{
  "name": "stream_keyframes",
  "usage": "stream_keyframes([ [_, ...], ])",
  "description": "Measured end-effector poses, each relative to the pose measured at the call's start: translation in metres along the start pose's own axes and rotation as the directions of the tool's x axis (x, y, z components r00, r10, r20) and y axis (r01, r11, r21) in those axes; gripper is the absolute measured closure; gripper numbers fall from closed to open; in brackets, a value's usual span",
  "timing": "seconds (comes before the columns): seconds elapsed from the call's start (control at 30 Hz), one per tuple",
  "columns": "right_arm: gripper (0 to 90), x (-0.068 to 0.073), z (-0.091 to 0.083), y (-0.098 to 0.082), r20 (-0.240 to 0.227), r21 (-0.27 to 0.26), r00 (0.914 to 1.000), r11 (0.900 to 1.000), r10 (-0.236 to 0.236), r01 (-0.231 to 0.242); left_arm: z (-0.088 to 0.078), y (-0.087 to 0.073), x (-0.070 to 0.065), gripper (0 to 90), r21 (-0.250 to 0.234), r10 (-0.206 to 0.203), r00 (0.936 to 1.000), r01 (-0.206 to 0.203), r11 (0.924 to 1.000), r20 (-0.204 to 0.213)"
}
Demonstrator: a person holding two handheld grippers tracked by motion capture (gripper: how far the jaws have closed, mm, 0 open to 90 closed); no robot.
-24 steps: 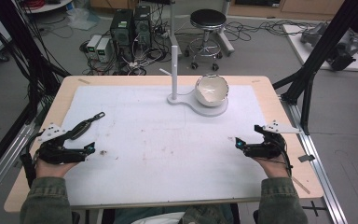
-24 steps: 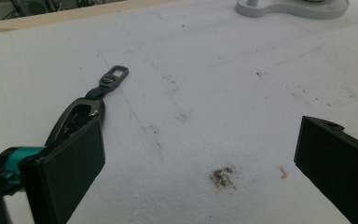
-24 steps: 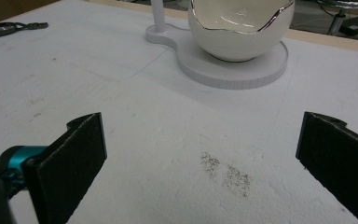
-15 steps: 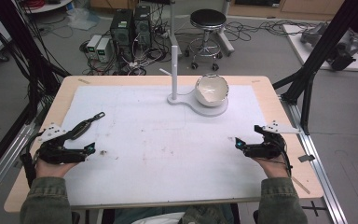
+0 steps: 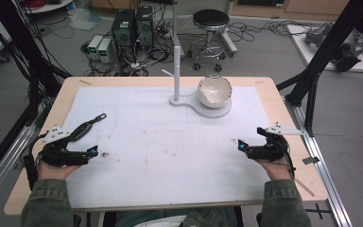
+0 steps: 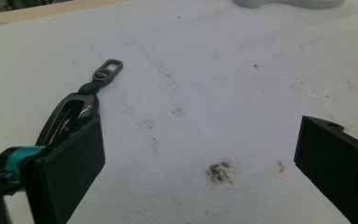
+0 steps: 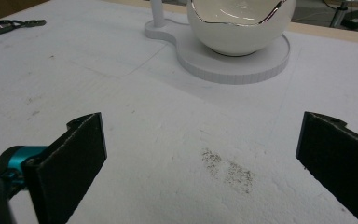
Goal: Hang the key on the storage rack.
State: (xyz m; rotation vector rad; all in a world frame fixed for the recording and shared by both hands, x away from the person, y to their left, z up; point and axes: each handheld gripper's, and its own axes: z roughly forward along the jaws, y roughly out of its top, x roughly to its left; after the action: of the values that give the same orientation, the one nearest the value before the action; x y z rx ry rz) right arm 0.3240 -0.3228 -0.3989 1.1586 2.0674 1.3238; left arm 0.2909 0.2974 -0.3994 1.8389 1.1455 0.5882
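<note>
A black carabiner clip with a short strap and ring (image 5: 86, 126) lies on the white mat at the left. It sits just past the far jaw in the left gripper view (image 6: 77, 108). My left gripper (image 5: 90, 146) rests low on the mat beside it, open, with nothing between its jaws (image 6: 200, 163). My right gripper (image 5: 248, 141) rests on the mat at the right, open and empty (image 7: 200, 163). Ahead of it stands a white bowl with a jagged silver rim (image 7: 240, 28).
The bowl (image 5: 214, 90) sits on a white flat stand (image 5: 217, 112) with an upright white post (image 5: 176, 71) at the mat's far middle. The white mat (image 5: 170, 146) has small dirt smudges. Past the wooden table edge are a stool, computers and cables.
</note>
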Motion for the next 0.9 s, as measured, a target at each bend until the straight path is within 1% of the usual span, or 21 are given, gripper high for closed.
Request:
stream_keyframes([
  [0.07, 0.5, 0.001, 0.000, 0.000, 0.002, 0.002, 1.0000, 1.000, -0.004, 0.004, 0.001, 0.000, -0.001, 2.1, 0.011, 0.007, 1.0000, -0.007, 0.9999, 0.003],
  [0.17, 0.5, 0.002, 0.001, 0.001, 0.001, 0.003, 1.0000, 1.000, -0.003, 0.003, 0.000, 0.000, -0.001, 2.1, 0.010, 0.007, 0.9999, -0.007, 0.9999, 0.007],
  [0.2, 0.5, 0.001, 0.001, 0.001, 0.000, 0.001, 1.0000, 1.000, -0.008, 0.008, 0.000, 0.001, -0.002, 2.1, 0.005, -0.004, 0.9999, 0.003, 1.0000, 0.016],
  [0.23, 0.5, 0.002, 0.002, 0.000, -0.002, 0.000, 1.0000, 1.000, -0.005, 0.005, -0.001, 0.002, -0.001, 2.1, 0.004, -0.002, 0.9998, 0.002, 1.0000, 0.019],
  [0.27, 0.5, 0.001, 0.003, 0.000, -0.003, 0.002, 1.0000, 1.000, -0.004, 0.004, -0.001, 0.003, -0.002, 2.1, 0.003, -0.003, 0.9999, 0.003, 1.0000, 0.012],
  [0.47, 0.5, 0.000, 0.003, -0.001, -0.001, 0.006, 1.0000, 1.000, -0.001, 0.001, 0.001, 0.013, -0.006, 2.2, 0.027, 0.028, 0.9994, -0.028, 0.9992, 0.020],
  [0.63, 0.5, 0.000, 0.003, -0.001, 0.003, 0.008, 1.0000, 1.000, -0.003, 0.003, 0.000, 0.024, -0.003, 2.1, 0.037, 0.054, 0.9981, -0.055, 0.9978, 0.028],
  [0.67, 0.5, 0.000, 0.003, -0.001, 0.008, 0.007, 0.9999, 1.000, -0.011, 0.011, 0.000, 0.025, -0.003, 2.1, 0.035, 0.047, 0.9983, -0.048, 0.9982, 0.035],
  [0.73, 0.5, 0.001, 0.003, -0.001, 0.006, 0.006, 1.0000, 1.000, -0.008, 0.007, 0.001, 0.028, -0.001, 2.2, 0.048, 0.060, 0.9973, -0.062, 0.9969, 0.042],
  [0.9, 0.5, 0.001, 0.005, -0.002, 0.009, 0.019, 0.9999, 1.000, -0.008, 0.008, 0.004, 0.035, 0.005, 2.1, 0.074, 0.065, 0.9961, -0.070, 0.9948, 0.058],
])
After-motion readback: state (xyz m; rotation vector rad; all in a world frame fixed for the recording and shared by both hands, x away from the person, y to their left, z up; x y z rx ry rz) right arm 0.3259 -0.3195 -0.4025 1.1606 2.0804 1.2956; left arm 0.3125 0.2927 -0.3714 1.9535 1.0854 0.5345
